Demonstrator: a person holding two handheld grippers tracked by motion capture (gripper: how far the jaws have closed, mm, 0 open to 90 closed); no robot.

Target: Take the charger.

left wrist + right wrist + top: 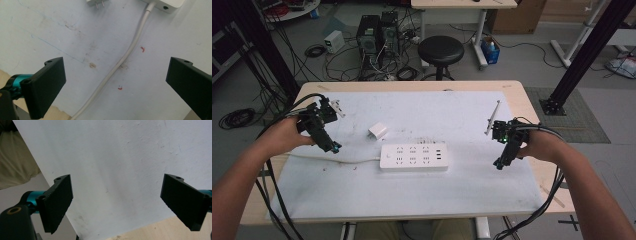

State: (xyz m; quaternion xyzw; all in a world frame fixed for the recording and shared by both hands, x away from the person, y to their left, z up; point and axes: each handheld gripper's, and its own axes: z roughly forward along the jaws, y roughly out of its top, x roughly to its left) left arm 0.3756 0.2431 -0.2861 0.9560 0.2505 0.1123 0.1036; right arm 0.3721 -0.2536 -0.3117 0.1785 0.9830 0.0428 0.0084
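At the left edge of the tabletop (517, 95), the left gripper (333, 148) hangs above the white sheet (462, 185) that covers most of the wood. Its jaws are spread wide with nothing between them. In the left gripper view the same gripper (115, 82) looks straight down on the white cord (125, 58), which runs under the gap between the jaws without touching them, as if the person has paused there before choosing what to pick up.

Moving right, the cord (337, 159) trails from the table's left side into the power strip (413, 157), which lies flat near the middle of the sheet with its sockets facing up, ready to take a plug. Just behind it, a little to the left and apart from it, sits the small white plug adapter (377, 131). The left gripper view catches its two metal prongs (99, 4) at the top of the frame, beside the strip's corner (167, 5). My guess is that the adapter is meant to go into the strip, and neither has been touched yet.

Further right, a thin pale stick (492, 117) lies near the right gripper (499, 165), which hovers over bare sheet by the table's right edge. Its jaws are also spread and empty, and the right gripper view (116, 202) shows just white sheet beneath them. Both hands seem parked wide so the middle stays clear.
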